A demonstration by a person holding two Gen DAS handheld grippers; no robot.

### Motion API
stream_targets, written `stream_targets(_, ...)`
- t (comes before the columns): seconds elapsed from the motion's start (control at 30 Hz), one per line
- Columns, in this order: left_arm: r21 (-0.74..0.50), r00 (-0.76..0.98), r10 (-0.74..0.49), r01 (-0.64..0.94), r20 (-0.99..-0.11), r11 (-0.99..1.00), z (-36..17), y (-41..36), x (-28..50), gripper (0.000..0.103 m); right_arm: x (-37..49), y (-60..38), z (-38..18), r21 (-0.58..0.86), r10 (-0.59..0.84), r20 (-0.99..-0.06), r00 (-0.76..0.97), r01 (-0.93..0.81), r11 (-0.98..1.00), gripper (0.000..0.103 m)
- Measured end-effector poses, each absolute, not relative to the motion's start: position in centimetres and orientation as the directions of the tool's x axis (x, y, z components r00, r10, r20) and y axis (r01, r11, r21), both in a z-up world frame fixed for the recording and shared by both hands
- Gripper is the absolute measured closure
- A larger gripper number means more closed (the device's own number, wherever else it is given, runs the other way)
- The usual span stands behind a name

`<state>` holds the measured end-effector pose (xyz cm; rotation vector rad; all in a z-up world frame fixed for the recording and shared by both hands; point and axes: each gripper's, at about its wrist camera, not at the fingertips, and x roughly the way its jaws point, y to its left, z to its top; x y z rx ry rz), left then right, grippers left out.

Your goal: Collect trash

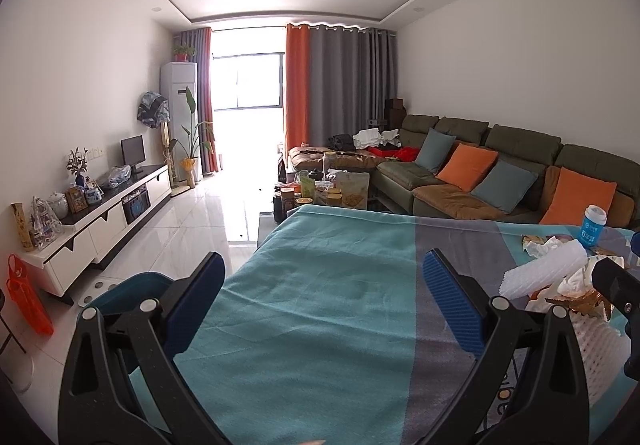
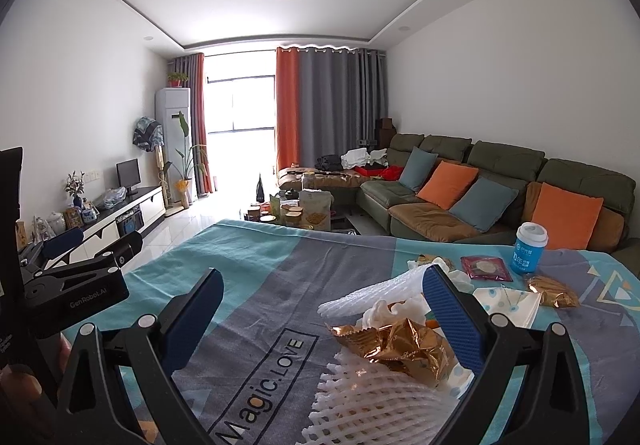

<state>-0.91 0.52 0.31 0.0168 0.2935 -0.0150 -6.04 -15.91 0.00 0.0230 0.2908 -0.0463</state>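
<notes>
The right hand-held gripper (image 2: pixel 322 305) is spread wide open and grips nothing; it hangs low over the cloth-covered tabletop (image 2: pixel 248 285), pointing into the room, with the trash heap lying between and ahead of its blue pads. Nearest, in the lower gap, lies a white foam net (image 2: pixel 360 401), ribbed and mesh-like, with a crumpled gold wrapper (image 2: pixel 400 345) resting on top of it. Behind the wrapper sits a wad of white tissue (image 2: pixel 384 311) and a second foam net (image 2: pixel 372 295), which reaches the inner face of the right pad (image 2: pixel 452 321). Past that pad lie a folded patterned paper (image 2: pixel 508 301), another gold wrapper (image 2: pixel 554 291), a red packet (image 2: pixel 486 268) and, upright at the far edge, a blue cup (image 2: pixel 528 251) with a white lid. The left hand-held gripper (image 1: pixel 324 295) is likewise wide open and empty, held level over the bare teal part of the cloth (image 1: pixel 320 285), well to the left of the heap, which shows at the right edge of its view as foam net (image 1: pixel 544 269) and tissue. In the right wrist view its black body (image 2: pixel 80 281) sits at the left edge. Beyond the tabletop stand a sofa (image 2: pixel 500 181) with orange and blue cushions and a low cabinet (image 2: pixel 132 209).
</notes>
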Motion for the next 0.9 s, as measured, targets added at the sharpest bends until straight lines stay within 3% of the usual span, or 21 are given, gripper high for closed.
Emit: stream_targets(0.9,0.013,0.954,-0.022,0.027,-0.297,1.0,0.04,0.27,-0.89,0.005,-5.62,-15.95,-0.48,0.023,-0.032,-0.29,0.957,0.041,0.999,0.007)
